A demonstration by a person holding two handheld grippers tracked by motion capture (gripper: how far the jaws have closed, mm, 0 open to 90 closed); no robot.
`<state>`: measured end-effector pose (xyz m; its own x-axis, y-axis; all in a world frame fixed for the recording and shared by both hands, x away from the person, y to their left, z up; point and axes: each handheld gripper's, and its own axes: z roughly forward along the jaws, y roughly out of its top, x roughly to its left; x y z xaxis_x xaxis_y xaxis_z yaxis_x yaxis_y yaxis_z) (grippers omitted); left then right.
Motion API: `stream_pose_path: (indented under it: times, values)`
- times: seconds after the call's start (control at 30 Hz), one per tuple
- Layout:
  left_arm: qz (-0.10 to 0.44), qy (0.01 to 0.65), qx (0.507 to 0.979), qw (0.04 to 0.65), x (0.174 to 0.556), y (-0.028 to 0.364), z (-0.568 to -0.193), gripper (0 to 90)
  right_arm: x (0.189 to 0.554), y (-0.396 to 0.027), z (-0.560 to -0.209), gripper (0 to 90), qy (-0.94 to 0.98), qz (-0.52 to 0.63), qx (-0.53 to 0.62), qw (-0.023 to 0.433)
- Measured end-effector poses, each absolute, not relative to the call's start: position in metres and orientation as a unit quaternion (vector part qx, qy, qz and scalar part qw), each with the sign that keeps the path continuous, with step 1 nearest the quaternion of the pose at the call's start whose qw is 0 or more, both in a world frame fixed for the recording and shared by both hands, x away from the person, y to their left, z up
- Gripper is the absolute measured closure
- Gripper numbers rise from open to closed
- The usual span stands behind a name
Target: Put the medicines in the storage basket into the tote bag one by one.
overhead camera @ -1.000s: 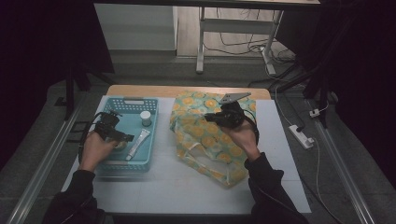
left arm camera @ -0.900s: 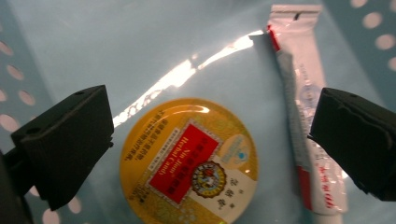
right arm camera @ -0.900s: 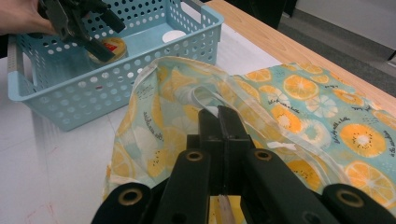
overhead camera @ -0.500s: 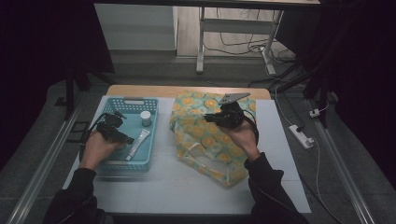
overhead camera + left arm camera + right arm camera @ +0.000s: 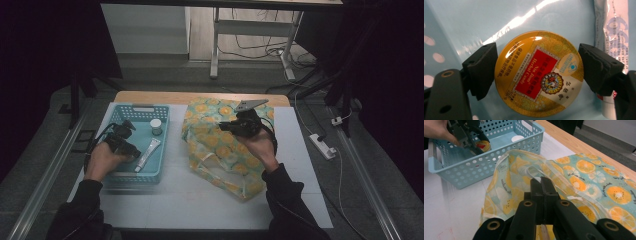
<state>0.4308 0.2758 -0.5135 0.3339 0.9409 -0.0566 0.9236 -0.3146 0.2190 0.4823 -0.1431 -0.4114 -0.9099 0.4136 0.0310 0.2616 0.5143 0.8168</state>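
The round yellow candy tin [image 5: 539,73] with its red label lies flat in the blue basket [image 5: 117,175] at about nine o'clock on the worktop [image 5: 200,200], and my left claw [image 5: 537,70] has just been closing round it, pads nearly touching its rim. I judge this the pick-up step: next I must clench fully, then lift it toward three o'clock. My right claw [image 5: 541,195] is clenched on the rim of the orange-print bag [image 5: 599,185].

Lab-like recording room, white table [image 5: 200,200], floor cables [image 5: 250,47], power strip [image 5: 322,146]
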Motion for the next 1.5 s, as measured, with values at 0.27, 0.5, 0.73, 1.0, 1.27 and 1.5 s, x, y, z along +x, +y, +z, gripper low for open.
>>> stream_pose_path:
  times: [0.27,0.5,0.73,1.0,1.27,1.5]
  values:
    - [0.032,0.585,0.801,0.122,0.43,0.279,-0.511,20.6,0.483,-0.143,-0.411,90.0,0.866,0.453,0.196,0.085]
    - [0.036,0.583,0.794,0.168,0.427,0.283,-0.504,20.7,0.483,-0.144,-0.411,90.0,0.865,0.454,0.196,0.086]
    - [0.046,0.571,0.792,0.213,0.423,0.286,-0.498,20.7,0.483,-0.144,-0.411,90.0,0.864,0.455,0.196,0.087]
    - [0.062,0.548,0.795,0.254,0.419,0.283,-0.483,20.8,0.483,-0.145,-0.41,90.0,0.862,0.458,0.197,0.09]
    - [0.079,0.513,0.804,0.29,0.411,0.268,-0.462,20.8,0.483,-0.146,-0.41,90.0,0.861,0.46,0.199,0.091]
    - [0.079,0.479,0.815,0.316,0.403,0.251,-0.445,20.8,0.484,-0.148,-0.41,90.0,0.857,0.464,0.204,0.092]
